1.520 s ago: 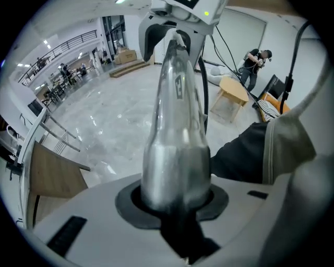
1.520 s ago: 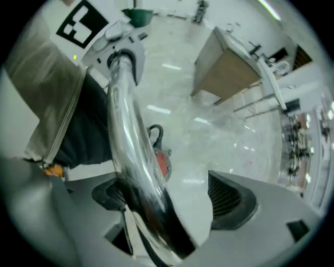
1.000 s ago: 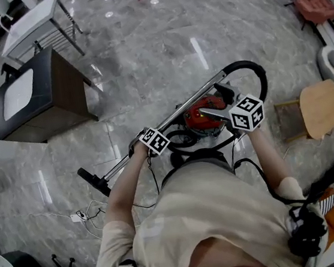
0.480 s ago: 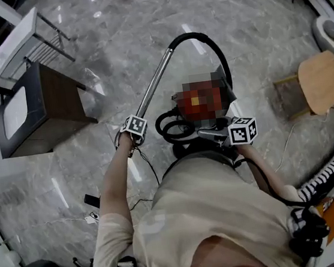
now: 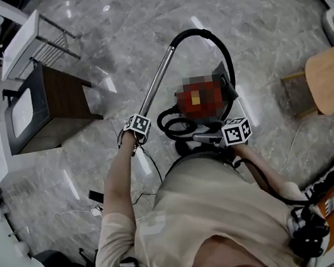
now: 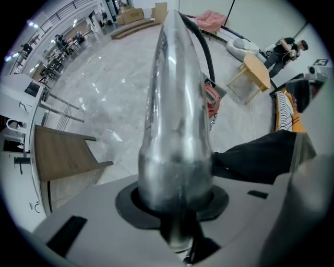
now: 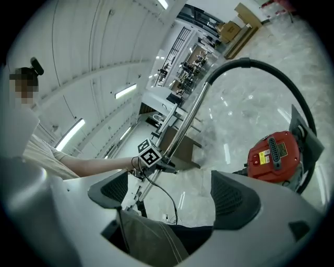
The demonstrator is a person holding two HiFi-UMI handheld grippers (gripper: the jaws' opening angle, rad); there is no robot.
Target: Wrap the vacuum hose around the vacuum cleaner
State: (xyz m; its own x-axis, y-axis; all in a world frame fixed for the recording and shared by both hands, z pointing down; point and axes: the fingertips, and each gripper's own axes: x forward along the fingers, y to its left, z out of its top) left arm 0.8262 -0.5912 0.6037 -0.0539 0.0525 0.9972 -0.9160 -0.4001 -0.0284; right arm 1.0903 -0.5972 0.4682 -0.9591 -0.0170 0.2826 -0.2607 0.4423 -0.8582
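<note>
**Step in hand (judged):** lay the free run of hose round the canister, using the wand as a lever.

1. **Condition.** The left gripper (image 5: 133, 136) points down, its jaws clenched on the metal wand tube (image 5: 158, 85). The right gripper (image 7: 167, 194) has its jaws released, with nothing between the pads. In the head view it sits just beside the vacuum cleaner (image 7: 274, 156), at the canister's 6 o'clock.

2. **Location.** The canister stands on the marble floor (image 5: 248, 5). The black hose (image 5: 206, 32) leaves the wand's far end at 11 o'clock, arcs over 12 o'clock and drops to the canister at 2 o'clock. A black loop (image 5: 171, 125), probably hose already laid, lies against the canister at 8 o'clock.

3. **Procedure.**
   - Swing the wand round the canister in the same direction as the existing loop.
   - Bring the arc down low so that each turn seats against the body.
   - Use the free right gripper to steady the canister or to pin the last turn.

4. **Caution.**
   - The smooth tube can twist in the jaws, so move slowly.
   - A slack hose is likely to spring off the canister.
</note>
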